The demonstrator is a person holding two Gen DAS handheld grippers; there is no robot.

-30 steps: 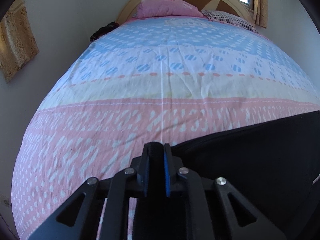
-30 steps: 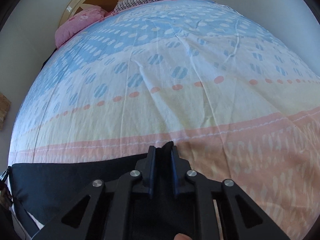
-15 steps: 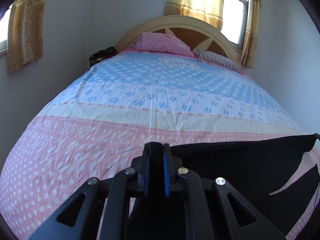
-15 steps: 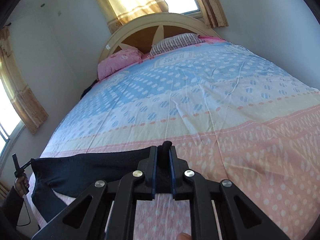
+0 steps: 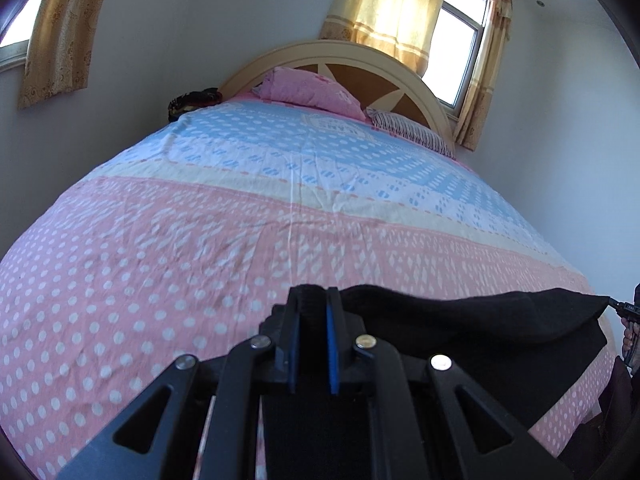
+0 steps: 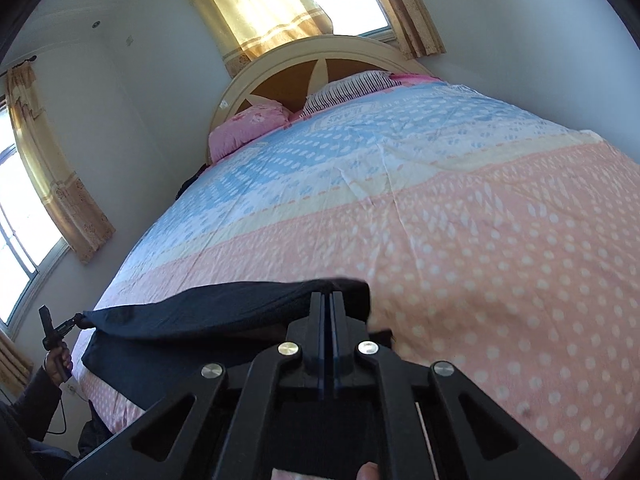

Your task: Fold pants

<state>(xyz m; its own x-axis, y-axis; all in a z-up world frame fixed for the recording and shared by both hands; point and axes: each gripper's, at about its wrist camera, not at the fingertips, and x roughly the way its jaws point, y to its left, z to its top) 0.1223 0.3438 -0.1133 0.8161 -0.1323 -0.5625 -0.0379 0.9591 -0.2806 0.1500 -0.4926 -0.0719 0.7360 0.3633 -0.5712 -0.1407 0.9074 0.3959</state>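
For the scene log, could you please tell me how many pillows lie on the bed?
2: a pink pillow and a striped pillow beside it, both at the headboard.

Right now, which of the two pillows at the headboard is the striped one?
The striped pillow lies flat on the window side of the bed. The pink pillow beside it is plain pink with faint flowers and sits plumper.

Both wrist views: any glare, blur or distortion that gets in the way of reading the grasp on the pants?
Left wrist view: the window is blown out, fisheye bows the bed, yet the left gripper reads sharp, shut on the black pants. Right wrist view: glare at the windows, pink sheet slightly smeared, pants dark and detail-poor; the right gripper still reads shut on the cloth.
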